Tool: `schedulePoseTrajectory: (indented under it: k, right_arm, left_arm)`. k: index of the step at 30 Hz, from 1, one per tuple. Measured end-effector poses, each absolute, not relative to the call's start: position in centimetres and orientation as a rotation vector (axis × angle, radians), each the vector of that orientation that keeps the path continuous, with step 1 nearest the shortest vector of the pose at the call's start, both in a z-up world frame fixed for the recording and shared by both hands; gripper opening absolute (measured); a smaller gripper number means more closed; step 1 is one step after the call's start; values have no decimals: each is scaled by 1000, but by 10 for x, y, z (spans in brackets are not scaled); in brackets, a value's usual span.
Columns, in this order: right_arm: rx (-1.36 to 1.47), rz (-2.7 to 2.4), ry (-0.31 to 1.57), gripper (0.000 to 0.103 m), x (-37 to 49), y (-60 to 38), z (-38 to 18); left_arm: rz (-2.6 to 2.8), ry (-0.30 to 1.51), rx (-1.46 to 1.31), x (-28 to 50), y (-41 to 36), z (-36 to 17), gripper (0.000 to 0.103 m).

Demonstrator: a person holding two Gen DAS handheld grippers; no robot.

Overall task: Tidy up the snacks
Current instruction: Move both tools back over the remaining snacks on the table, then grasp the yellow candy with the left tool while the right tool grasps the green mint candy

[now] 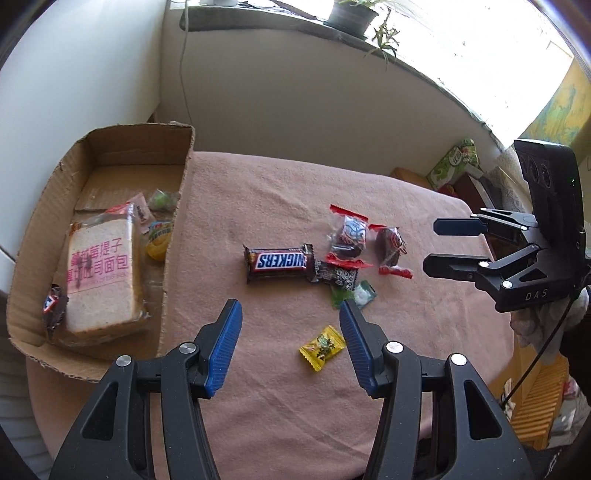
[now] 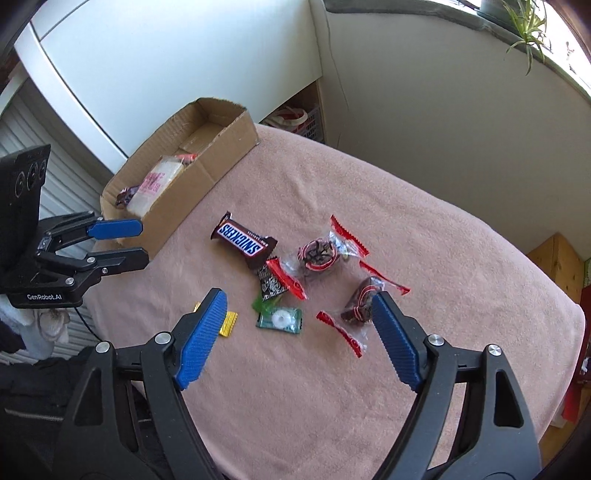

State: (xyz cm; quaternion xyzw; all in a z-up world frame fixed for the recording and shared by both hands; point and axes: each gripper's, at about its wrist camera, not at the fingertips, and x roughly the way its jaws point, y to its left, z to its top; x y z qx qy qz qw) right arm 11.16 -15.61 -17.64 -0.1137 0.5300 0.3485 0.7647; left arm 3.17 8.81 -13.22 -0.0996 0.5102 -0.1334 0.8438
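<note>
A Snickers bar [image 1: 279, 263] [image 2: 243, 240] lies mid-table on the pink cloth, beside two red-ended clear snack packs [image 1: 347, 236] [image 2: 319, 254], a black patterned candy [image 1: 338, 275], a green mint [image 2: 280, 318] and a yellow candy [image 1: 322, 347]. A cardboard box [image 1: 175, 229] [image 2: 207, 173] at the left holds a bread pack [image 1: 101, 273] and small sweets. My left gripper [image 1: 290, 314] is open and empty, just short of the yellow candy. My right gripper [image 2: 297, 306] is open and empty above the green mint; it also shows in the left wrist view [image 1: 439, 245].
The pink cloth [image 1: 258, 406] covers the whole table. A wall and a window sill with a potted plant [image 1: 354, 16] lie beyond. A green box [image 1: 456, 162] and wooden furniture stand off the table's right side.
</note>
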Motion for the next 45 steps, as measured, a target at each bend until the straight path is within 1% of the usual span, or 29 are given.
schedulePoseTrajectory:
  k: [2,4,8,14,24,31,34,35,37,39,41,45]
  right_arm:
    - [-298,813,1174,69,104,-150,-187]
    - [-371,861,1187,66,97,-140,-197]
    - [-490,952,1211,57,89,-121,-215]
    - [-610,1058,1228,55,91,-104,-239]
    - [-634,1168,1231,54,102,-101,-259]
    - [-626,1190,1207,54,107,-95,-264]
    - [-672,1204,1196,54,104,-92,-266]
    - [-678,1209,1193,54,104,-91,-266]
    - [-679,1220,1202,54,102,-91,-265]
    - [-694,1217,1201,49,100,-92,-265]
    - [-699,1220,1211,43,97,-97,-264]
    - [-724,1218,1214,41,87,-109,-264]
  left_arm:
    - [-321,1098,-187,31,78,-138,52]
    - [-358,1125,-170,32,70,-145,49]
    - [-420,1179,-158,34,56,-159,48]
    - [-434,1180,-105,32,44,-173,48]
    - [-411,1149,-169,34,44,-189,48]
    - [-433,1159,-136,37,34,-198,48]
    - [-443,1163,-130,35,32,-198,48]
    - [-447,1166,-121,34,30,-198,46]
    - [-450,1175,-96,31,27,-201,37]
    - [-449,1179,-77,30,23,-203,30]
    - [-451,1179,-73,28,21,-204,30]
    - [-448,1179,-52,26,18,-203,30]
